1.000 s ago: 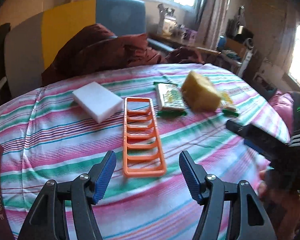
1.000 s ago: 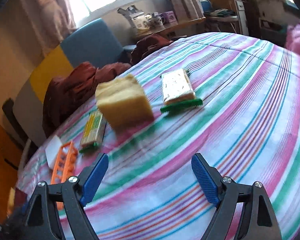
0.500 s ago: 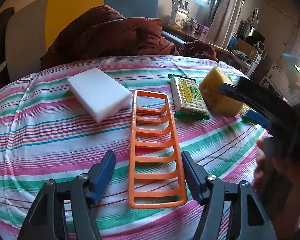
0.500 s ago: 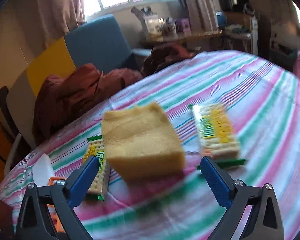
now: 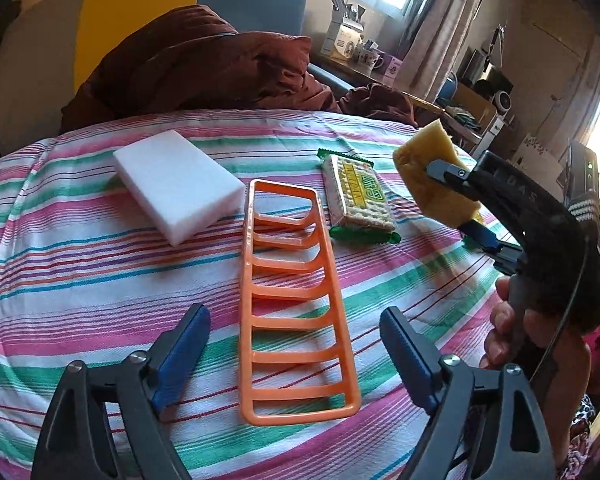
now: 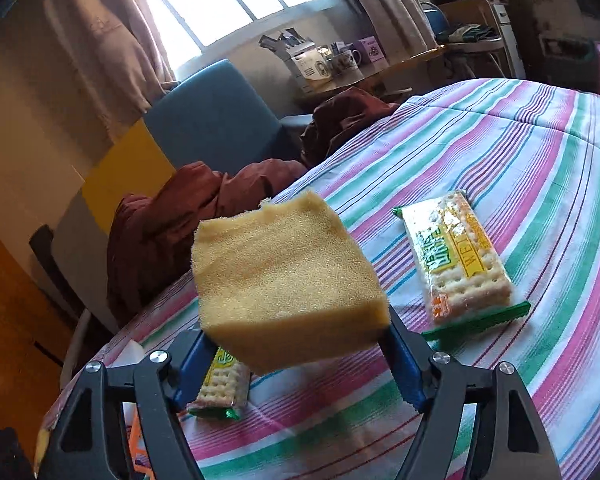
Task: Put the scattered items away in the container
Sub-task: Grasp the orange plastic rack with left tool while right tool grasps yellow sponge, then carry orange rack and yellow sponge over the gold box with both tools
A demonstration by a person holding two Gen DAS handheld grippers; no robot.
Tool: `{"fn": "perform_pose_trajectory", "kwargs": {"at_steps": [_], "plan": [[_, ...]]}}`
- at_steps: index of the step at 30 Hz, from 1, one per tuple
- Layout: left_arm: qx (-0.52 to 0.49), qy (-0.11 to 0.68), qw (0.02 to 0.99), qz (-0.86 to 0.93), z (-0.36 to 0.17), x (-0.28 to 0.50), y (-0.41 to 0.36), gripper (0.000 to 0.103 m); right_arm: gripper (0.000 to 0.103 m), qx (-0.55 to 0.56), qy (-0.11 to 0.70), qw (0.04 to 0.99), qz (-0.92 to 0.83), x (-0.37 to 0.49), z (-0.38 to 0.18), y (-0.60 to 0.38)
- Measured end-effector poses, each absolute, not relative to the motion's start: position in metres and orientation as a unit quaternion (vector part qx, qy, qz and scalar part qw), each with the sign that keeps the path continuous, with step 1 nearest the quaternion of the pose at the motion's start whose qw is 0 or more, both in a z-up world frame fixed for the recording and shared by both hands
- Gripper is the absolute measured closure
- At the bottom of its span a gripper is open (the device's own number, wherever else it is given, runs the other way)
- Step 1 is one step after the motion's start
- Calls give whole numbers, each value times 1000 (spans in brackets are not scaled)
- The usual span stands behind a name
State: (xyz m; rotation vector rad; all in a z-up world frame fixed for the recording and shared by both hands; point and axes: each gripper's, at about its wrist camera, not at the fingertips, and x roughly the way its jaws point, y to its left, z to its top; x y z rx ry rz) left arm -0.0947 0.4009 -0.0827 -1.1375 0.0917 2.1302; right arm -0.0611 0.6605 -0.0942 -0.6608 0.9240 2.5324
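Observation:
A yellow sponge point(image 6: 284, 280) hangs above the striped tablecloth, and my right gripper point(image 6: 294, 336) is shut on it. The left wrist view shows the same sponge point(image 5: 432, 176) in the right gripper point(image 5: 456, 204), to the right of a cracker packet point(image 5: 358, 198). An orange slatted tray point(image 5: 292, 323) lies flat in the middle, with a white sponge block point(image 5: 178, 184) to its left. My left gripper point(image 5: 295, 314) stands open over the tray's near half, holding nothing. A second cracker packet point(image 6: 458, 260) lies to the right of the lifted sponge.
A striped cloth point(image 5: 80, 280) covers the round table. Dark red fabric point(image 5: 192, 68) is heaped on the chairs behind its far edge. A person's hand point(image 5: 516, 332) holds the right gripper at the table's right side. Beyond that stands a cluttered side table point(image 6: 340, 64).
The right gripper moved in on the yellow sponge, shut on it and lifted it off the cloth. The left gripper moved forward over the orange tray and stayed open.

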Motion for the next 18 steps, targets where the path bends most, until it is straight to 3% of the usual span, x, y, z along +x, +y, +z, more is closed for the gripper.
{"fn": "perform_pose_trajectory", "kwargs": {"at_steps": [4,5,6,8,18], "plan": [[-436,56,346,829,-83,-91,406,15,26,-233,335,175,896,-57,-95,658],[-431,64,334,836,-82,-90,407,24,26,-232,338,174,895,-55,-95,658],[-426,74,315,845,-82,-88,407,40,26,-232,341,172,894,-53,-96,658],[-420,84,286,857,-82,-87,406,51,26,-231,350,168,892,-49,-99,658],[-422,34,311,851,-81,-92,389,52,26,-217,358,153,895,-38,-98,653]]}}
